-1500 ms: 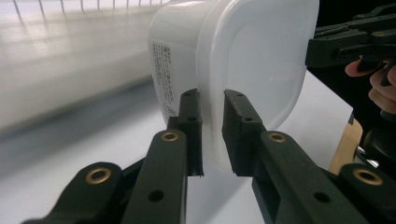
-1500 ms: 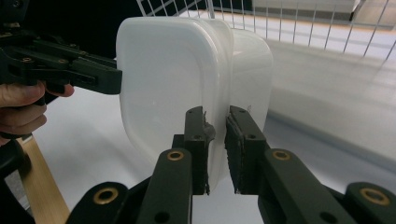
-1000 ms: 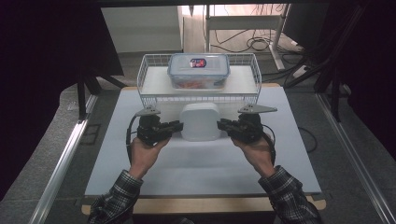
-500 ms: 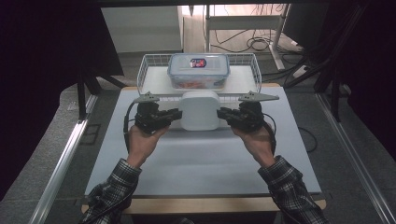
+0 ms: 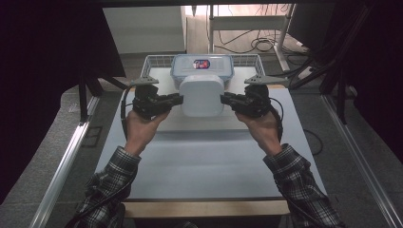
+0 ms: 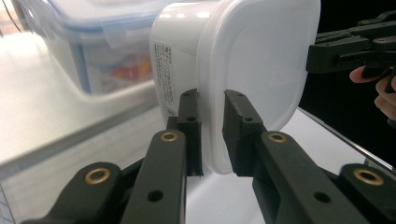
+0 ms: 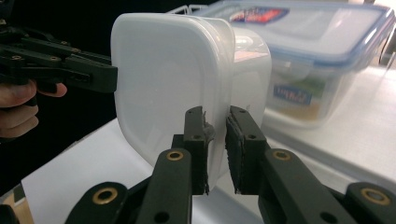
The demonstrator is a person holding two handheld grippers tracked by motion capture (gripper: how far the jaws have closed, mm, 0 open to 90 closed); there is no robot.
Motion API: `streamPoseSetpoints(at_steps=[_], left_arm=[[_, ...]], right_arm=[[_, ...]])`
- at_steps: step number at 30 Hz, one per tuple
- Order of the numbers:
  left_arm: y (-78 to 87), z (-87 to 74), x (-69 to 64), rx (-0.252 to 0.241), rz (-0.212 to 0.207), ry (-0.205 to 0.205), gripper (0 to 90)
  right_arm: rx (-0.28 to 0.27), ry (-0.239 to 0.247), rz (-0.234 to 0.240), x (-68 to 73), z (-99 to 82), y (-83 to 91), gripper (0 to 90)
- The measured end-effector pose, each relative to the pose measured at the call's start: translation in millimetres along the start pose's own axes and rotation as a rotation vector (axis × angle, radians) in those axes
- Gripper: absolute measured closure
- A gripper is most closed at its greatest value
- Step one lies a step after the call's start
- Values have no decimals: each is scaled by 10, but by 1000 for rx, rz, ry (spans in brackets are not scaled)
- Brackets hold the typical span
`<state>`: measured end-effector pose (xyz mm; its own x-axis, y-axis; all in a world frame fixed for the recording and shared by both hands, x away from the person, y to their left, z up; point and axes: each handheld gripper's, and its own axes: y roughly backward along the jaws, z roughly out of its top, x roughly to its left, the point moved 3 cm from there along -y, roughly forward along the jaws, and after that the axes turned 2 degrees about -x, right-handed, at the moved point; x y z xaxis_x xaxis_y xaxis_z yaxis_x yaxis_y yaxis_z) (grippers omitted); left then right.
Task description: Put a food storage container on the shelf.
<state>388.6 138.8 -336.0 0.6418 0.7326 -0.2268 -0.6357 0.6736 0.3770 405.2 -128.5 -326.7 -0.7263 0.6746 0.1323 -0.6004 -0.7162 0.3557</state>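
A white square plastic container (image 5: 201, 95) with a white lid hangs in the air in front of the wire rack, held by its rim from both sides. My left gripper (image 5: 179, 99) is shut on the left rim of the white container (image 6: 252, 60), its jaws (image 6: 211, 126) clamping the lid's edge. On the opposite rim of the container (image 7: 159, 79), my right gripper (image 5: 223, 99) is shut, its pads (image 7: 215, 140) pinching the edge. Each gripper view shows the other gripper at the container's far side.
A clear food box with a blue-rimmed lid (image 5: 202, 66) stands on the white shelf of a wire rack (image 5: 152, 59) just behind the held container. A white mat (image 5: 204, 161) covers the table below. Dark panels and cables surround the table.
Both hands have risen and carried the white container up off the mat and a little farther back, toward the clear box. The grips have not changed.
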Motion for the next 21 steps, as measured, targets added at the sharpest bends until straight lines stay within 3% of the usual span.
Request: streamPoseSetpoints(at_steps=[10,21], left_arm=[[113,365,33,-15,13,-15,783],[111,684,129,-27,9,10,783]], right_arm=[[-19,-23,21,-30,334,-3,784],[-39,-44,16,-97,664,-50,784]])
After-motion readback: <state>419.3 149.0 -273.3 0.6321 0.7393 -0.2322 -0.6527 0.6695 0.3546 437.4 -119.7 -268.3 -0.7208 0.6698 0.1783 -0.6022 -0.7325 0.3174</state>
